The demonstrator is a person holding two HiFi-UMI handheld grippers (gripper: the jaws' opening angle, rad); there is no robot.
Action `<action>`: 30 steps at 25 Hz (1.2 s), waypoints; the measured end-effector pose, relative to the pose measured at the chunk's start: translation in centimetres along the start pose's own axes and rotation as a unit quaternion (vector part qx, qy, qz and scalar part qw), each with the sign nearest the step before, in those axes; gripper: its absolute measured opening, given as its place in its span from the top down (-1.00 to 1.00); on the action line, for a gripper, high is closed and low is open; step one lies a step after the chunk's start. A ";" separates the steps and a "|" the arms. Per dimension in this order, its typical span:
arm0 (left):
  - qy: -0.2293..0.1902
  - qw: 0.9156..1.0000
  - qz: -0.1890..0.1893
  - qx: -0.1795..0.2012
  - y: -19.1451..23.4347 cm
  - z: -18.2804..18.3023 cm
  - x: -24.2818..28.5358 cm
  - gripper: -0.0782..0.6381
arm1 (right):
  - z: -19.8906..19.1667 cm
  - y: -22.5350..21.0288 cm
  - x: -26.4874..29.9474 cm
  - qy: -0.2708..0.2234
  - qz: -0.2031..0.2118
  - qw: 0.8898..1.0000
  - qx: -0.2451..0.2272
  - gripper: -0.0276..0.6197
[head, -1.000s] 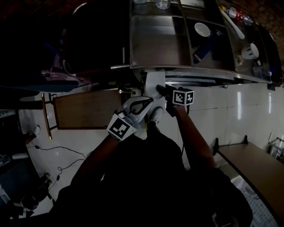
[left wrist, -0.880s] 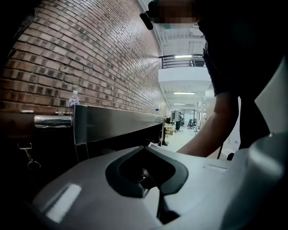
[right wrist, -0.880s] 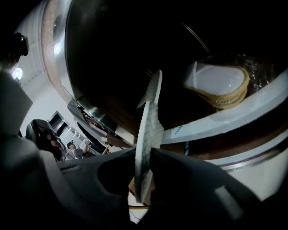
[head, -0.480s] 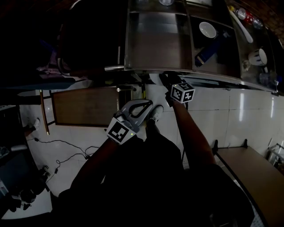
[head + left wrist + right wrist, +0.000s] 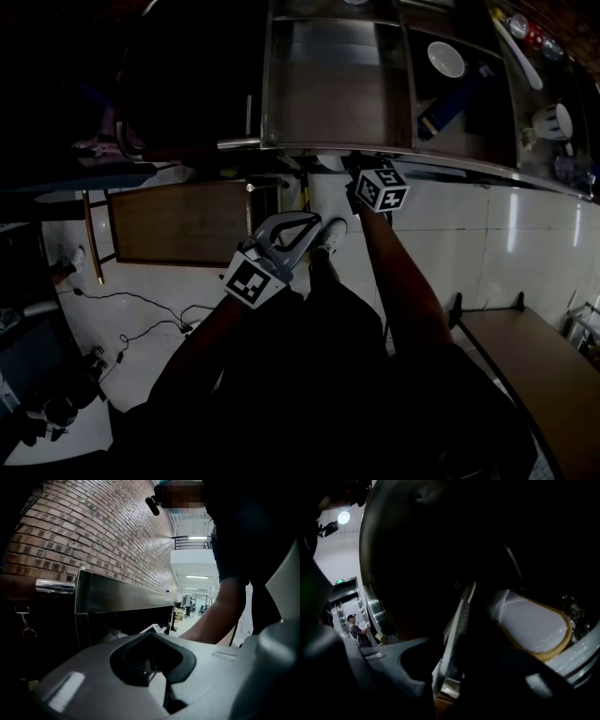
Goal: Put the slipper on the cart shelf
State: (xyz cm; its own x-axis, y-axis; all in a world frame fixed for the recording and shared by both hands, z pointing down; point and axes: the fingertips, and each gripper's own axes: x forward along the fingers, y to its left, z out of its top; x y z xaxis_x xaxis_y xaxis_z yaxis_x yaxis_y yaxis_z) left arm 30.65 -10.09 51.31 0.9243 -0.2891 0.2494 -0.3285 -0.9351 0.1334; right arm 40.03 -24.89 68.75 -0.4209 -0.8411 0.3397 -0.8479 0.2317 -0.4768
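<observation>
A thin white slipper (image 5: 458, 620) stands on edge between my right gripper's (image 5: 452, 641) jaws, inside the dark lower shelf of the steel cart (image 5: 337, 94). The jaws have just been opening, and a dark gap shows between the left jaw and the slipper. A second white slipper (image 5: 532, 623) lies sole up on the shelf to the right. In the head view the right gripper (image 5: 359, 180) reaches under the cart's front edge, where only a white scrap of slipper (image 5: 328, 164) shows. My left gripper (image 5: 314, 220) hangs shut and holds nothing, below the cart (image 5: 126, 592).
On the cart's top are a white bowl (image 5: 446, 58), a blue object (image 5: 436, 117) and a cup (image 5: 555, 120). A wooden board (image 5: 178, 225) lies on the tiled floor at left, with cables (image 5: 131, 305) nearby. A bench (image 5: 534, 356) stands at lower right.
The right gripper has pushed further under the cart's edge, and the white slipper, plainly seen before, is now almost hidden there. The left gripper has sunk slightly.
</observation>
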 end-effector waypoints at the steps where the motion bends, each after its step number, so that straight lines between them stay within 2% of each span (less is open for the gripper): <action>1: 0.000 1.000 0.000 -0.001 0.0 -0.1 0.0 0.78 | 0.1 -0.2 -0.1 -0.004 -0.013 1.000 -0.016 0.62; 4: 0.000 1.000 0.002 -0.006 0.2 -0.3 0.0 0.78 | 0.3 -0.8 -0.1 -0.011 -0.053 0.996 -0.069 0.51; 6: 0.001 1.000 0.002 -0.007 0.3 -0.5 -0.1 0.78 | 0.4 -1.2 -0.1 -0.008 -0.073 0.993 -0.091 0.36; 10: -0.002 1.000 0.006 -0.008 0.6 -0.7 -0.1 0.78 | 1.2 -1.4 0.1 -0.002 -0.089 0.987 -0.132 0.11; 15: -0.006 1.000 0.012 -0.008 0.8 -0.4 -0.5 0.78 | 2.2 -0.5 -0.7 -0.007 -0.085 0.984 -0.158 0.08; 21: -0.012 1.000 0.023 -0.007 1.0 0.4 -1.7 0.78 | 2.4 -0.5 -3.2 -0.005 -0.103 0.980 -0.168 0.08; 26: -0.021 0.999 0.037 -0.002 0.7 1.1 -3.4 0.78 | 1.2 0.3 -6.2 0.010 -0.089 0.981 -0.174 0.08; 30: -0.026 0.998 0.056 -0.003 0.6 1.4 -5.0 0.78 | 0.8 4.2 -8.7 0.013 -0.035 0.981 -0.192 0.09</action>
State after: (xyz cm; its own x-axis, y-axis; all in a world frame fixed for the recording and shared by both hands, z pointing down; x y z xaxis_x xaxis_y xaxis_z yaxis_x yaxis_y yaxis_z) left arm 26.09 -9.49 48.77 0.8907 -0.4014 0.2133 -0.4306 -0.8955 0.1128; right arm 40.44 -17.01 63.12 -0.3610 -0.8499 0.3839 -0.9319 0.3446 -0.1133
